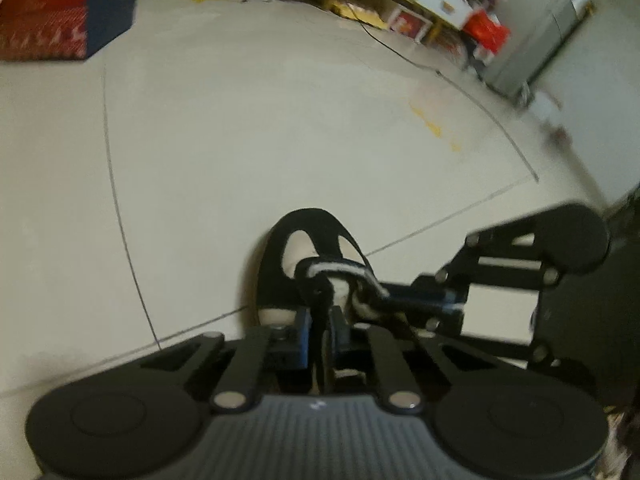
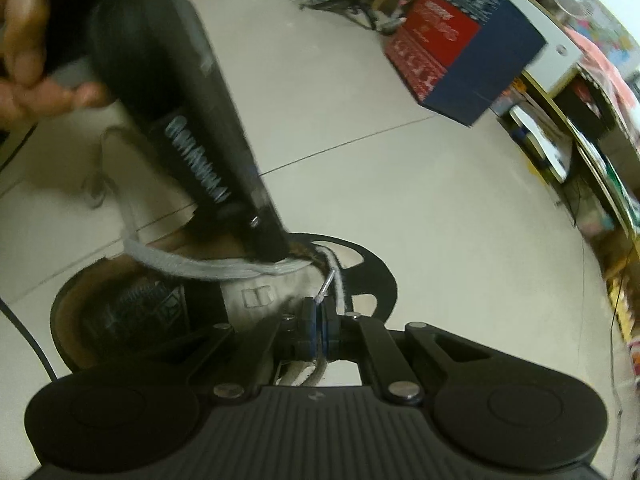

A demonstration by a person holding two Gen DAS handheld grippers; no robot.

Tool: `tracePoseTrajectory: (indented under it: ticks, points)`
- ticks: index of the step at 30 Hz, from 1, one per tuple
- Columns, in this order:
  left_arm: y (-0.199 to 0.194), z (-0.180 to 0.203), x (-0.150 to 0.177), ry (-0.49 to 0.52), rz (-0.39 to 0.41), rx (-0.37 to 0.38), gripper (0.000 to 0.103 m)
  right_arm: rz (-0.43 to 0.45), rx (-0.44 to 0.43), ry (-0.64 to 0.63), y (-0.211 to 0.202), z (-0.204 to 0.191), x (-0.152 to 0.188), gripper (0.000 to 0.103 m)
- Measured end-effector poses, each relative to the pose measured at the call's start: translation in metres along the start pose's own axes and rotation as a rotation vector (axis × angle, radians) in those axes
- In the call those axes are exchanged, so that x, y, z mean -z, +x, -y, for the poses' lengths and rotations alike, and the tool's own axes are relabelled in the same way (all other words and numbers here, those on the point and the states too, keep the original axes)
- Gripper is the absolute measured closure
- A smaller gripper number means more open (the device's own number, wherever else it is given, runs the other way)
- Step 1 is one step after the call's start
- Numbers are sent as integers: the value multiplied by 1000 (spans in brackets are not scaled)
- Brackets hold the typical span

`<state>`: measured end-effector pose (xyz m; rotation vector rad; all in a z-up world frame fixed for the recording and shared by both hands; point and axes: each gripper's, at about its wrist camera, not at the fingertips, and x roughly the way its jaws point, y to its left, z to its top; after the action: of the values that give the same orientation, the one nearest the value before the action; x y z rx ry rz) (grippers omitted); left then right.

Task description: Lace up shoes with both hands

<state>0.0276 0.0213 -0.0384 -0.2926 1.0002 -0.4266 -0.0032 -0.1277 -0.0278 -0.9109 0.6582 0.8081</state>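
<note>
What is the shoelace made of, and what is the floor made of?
The shoelace looks like soft woven fabric, white-grey and a bit fuzzy, with a shiny clear-looking tip that is probably plastic. The floor looks like smooth, pale tile: thin straight joint lines cross it.

Right gripper (image 2: 319, 322) jaws clamped on white lace (image 2: 334, 280) above black-and-cream shoe (image 2: 224, 292) on tiled floor (image 2: 440, 208), left gripper (image 2: 272, 254) pressing lace across tongue, hand (image 2: 36, 40) behind.

Your left gripper (image 2: 276, 256) hides part of the shoe (image 2: 168, 304) opening beneath it. Beyond the shoe, the shelves (image 2: 592, 128) blur past reading.
</note>
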Motion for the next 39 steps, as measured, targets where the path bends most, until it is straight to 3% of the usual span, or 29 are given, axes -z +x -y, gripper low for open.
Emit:
tracePoseTrajectory:
  ticks: [6,8,17,39]
  points:
    - [3,-45,11,-345,3,144,93,-20,26,-196,4,-18,-3,100]
    - [3,-48,13,-380,4,159,93,-32,25,-222,5,-19,-4,100]
    - [9,-47,18,-418,9,171,92,-76,29,-351,12,-25,-11,100]
    - [21,-46,17,-415,7,168,89,-100,67,-390,14,-38,-11,100]
